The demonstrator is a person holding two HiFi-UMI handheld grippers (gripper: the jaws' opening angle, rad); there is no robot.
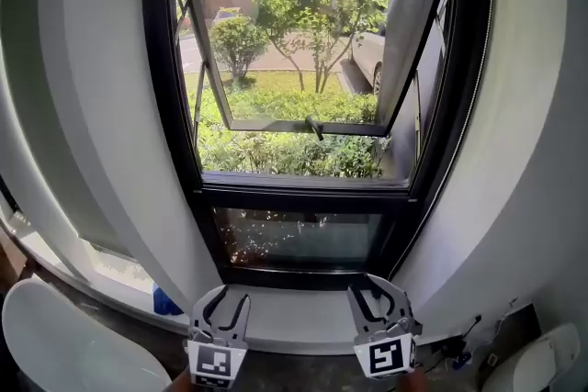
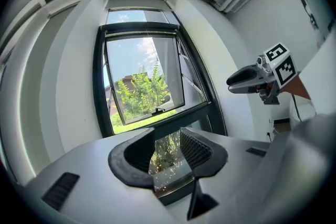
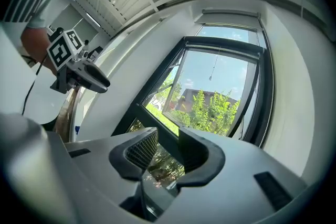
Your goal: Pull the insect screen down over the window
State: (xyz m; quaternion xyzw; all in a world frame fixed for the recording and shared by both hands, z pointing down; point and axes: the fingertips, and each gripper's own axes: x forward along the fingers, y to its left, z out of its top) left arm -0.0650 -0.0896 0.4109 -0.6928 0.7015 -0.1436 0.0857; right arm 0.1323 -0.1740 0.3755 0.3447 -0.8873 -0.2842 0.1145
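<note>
Low in front of the window (image 1: pixel 163 106), left tool (image 1: pixel 230 298) and right tool (image 1: pixel 372 294) both part open, nothing gripped. Screen (image 3: pixel 229 50) sits rolled up at the frame top, cord (image 3: pixel 213 67) dangling. Nothing done yet: whole pull-down is left, starting with a reach up

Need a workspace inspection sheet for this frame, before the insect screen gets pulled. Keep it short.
Surface: white window sill below the window.
Job's things: black-framed window; its glass sash is tilted open outward; no screen over the opening; thin cord hangs from the top.
Clutter: small blue object low at left.
Grippers: left gripper and right gripper, both jaws apart, empty.
Cables: black cable by the right wall.
Surroundings: white walls; green shrubs and parked car outside.
</note>
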